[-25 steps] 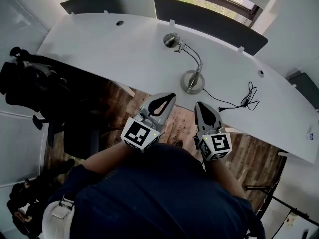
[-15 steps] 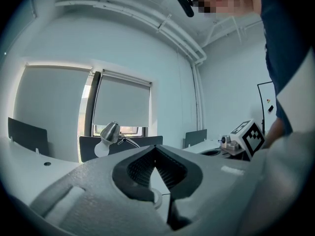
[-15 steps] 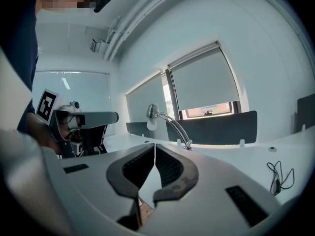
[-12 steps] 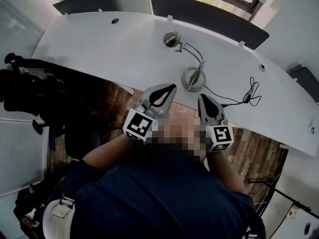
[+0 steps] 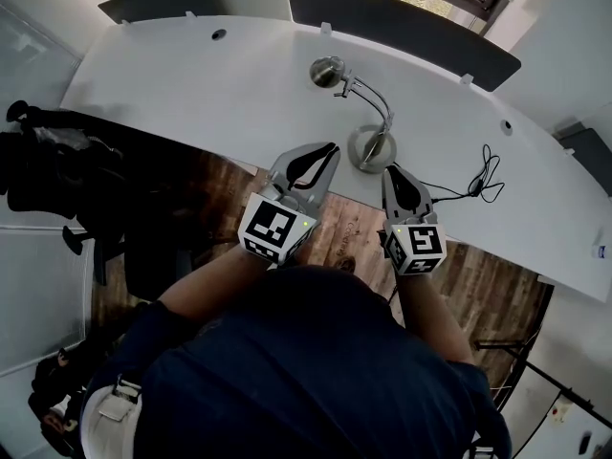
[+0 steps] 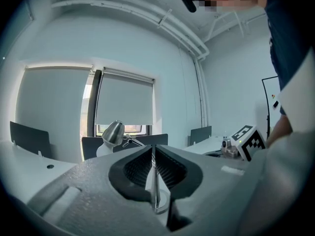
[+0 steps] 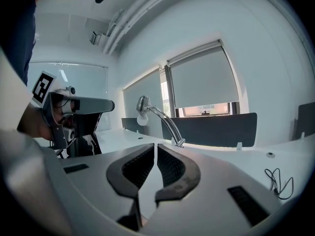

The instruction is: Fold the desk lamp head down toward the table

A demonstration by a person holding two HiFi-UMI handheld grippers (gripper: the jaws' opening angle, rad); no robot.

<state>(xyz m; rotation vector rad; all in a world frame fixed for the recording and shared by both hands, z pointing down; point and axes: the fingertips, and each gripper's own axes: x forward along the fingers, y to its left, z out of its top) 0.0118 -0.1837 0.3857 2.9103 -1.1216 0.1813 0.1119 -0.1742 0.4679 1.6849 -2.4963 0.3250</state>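
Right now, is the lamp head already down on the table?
No, in the right gripper view the lamp head stands raised well above the table on its curved neck.

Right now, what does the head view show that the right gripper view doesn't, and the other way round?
Only the head view: the lamp's round base, the wooden floor and the person's dark shirt. Only the right gripper view: the window blinds, the ceiling pipes and the white bulb under the lamp head. Both: the white table, the lamp's bent neck, the black cable and the left hand-held gripper.
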